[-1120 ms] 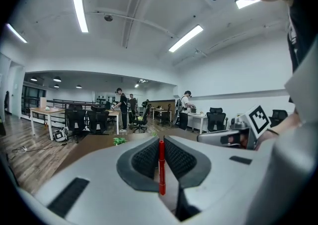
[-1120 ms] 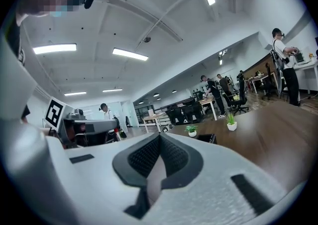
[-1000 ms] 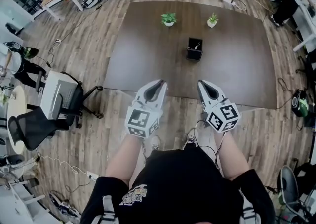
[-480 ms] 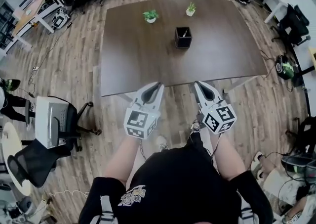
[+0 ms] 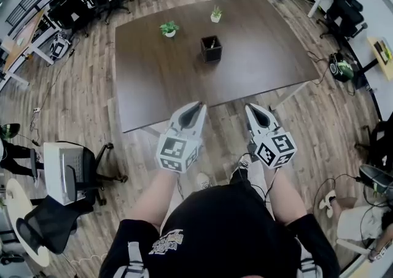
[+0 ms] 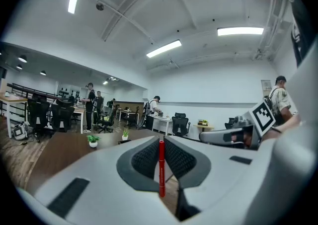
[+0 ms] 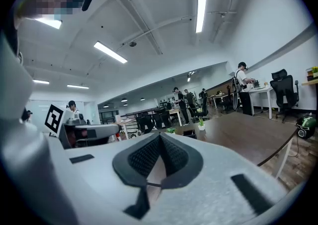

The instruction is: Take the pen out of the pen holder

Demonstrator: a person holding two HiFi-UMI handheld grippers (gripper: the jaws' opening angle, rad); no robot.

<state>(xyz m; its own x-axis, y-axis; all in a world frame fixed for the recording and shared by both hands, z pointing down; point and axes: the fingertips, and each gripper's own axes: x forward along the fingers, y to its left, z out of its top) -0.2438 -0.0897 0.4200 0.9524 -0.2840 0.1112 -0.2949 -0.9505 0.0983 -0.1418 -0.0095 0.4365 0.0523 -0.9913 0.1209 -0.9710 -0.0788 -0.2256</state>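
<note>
A black square pen holder (image 5: 210,49) stands on the dark brown table (image 5: 159,80), with a pale pen leaning inside it. Both grippers hover over the wood floor, short of the table's near edge. My left gripper (image 5: 197,107) is shut on a thin red pen (image 6: 161,167), which stands upright between the pads in the left gripper view. My right gripper (image 5: 251,109) is shut with nothing between its pads (image 7: 149,155). The holder shows small and far beyond the jaws in the right gripper view (image 7: 189,133).
Two small potted plants (image 5: 168,27) (image 5: 216,13) stand behind the holder. Office chairs (image 5: 67,172) sit at the left, with more desks and chairs at the back. Cables and bags lie on the floor at the right. People stand far off by the desks.
The head view has swung, so the table and holder have slid left and up in the picture. Both grippers keep the same pose in front of the body, still shut.
</note>
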